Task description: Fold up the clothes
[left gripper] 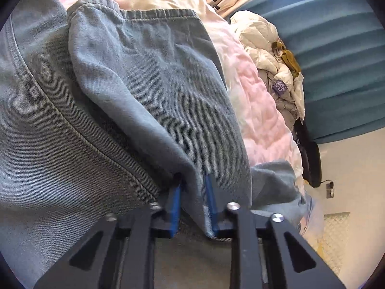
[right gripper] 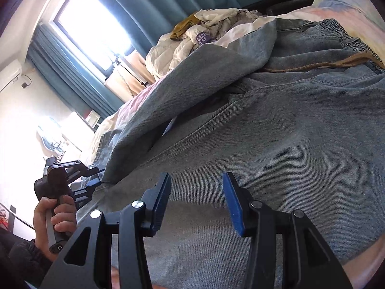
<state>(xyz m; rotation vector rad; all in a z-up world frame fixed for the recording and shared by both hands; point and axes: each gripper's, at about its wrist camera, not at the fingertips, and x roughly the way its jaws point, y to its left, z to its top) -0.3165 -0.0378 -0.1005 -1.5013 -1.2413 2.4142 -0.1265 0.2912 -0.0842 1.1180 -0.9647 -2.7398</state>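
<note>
Light blue jeans (left gripper: 144, 84) lie spread on a bed and fill most of both views. My left gripper (left gripper: 193, 192) is shut on a raised fold of one leg, with denim pinched between its blue pads (left gripper: 175, 200). From the right wrist view that same left gripper (right gripper: 93, 181) holds the lifted leg edge at the left, gripped by a person's hand (right gripper: 55, 214). The right gripper (right gripper: 196, 187) hovers open just over the flat denim (right gripper: 288, 132), with nothing between its fingers. The elastic waistband (right gripper: 336, 27) and a brown drawstring (right gripper: 336, 62) lie at the far right.
A pink and white quilt (left gripper: 252, 96) covers the bed under the jeans. A crumpled white puffer jacket (right gripper: 192, 41) lies beyond them, against a teal padded headboard (left gripper: 336, 60). A bright window (right gripper: 91, 24) with teal curtains stands at the left.
</note>
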